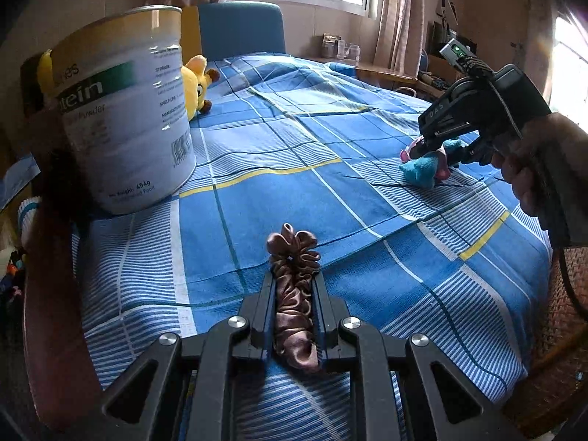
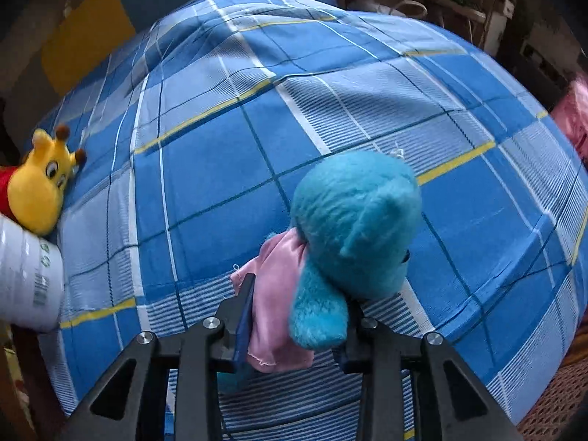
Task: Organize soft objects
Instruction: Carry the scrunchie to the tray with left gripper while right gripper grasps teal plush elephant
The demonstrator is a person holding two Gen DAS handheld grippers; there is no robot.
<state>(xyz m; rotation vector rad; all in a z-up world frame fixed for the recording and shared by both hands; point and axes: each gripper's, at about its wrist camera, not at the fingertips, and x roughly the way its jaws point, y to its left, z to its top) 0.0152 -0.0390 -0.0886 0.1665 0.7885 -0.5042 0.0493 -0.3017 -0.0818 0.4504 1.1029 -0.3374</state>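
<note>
Plush, light and squashy: my right gripper (image 2: pixel 294 316) pinches the blue plush toy (image 2: pixel 352 228) at its pink ear; left gripper (image 1: pixel 294 294) clamps the slippery satin scrunchie (image 1: pixel 294 286).

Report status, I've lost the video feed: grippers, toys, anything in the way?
Left gripper shut on brown scrunchie. Right gripper clamped on blue plush toy, low over the bedspread. Nothing blocking; white can and yellow plush off to the side.

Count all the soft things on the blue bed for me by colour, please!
Yellow: 1, the giraffe toy
Blue with pink: 1, the plush toy
Brown: 1, the satin scrunchie
Total: 3 soft things. The white tin is hard, so it is left out.
</note>
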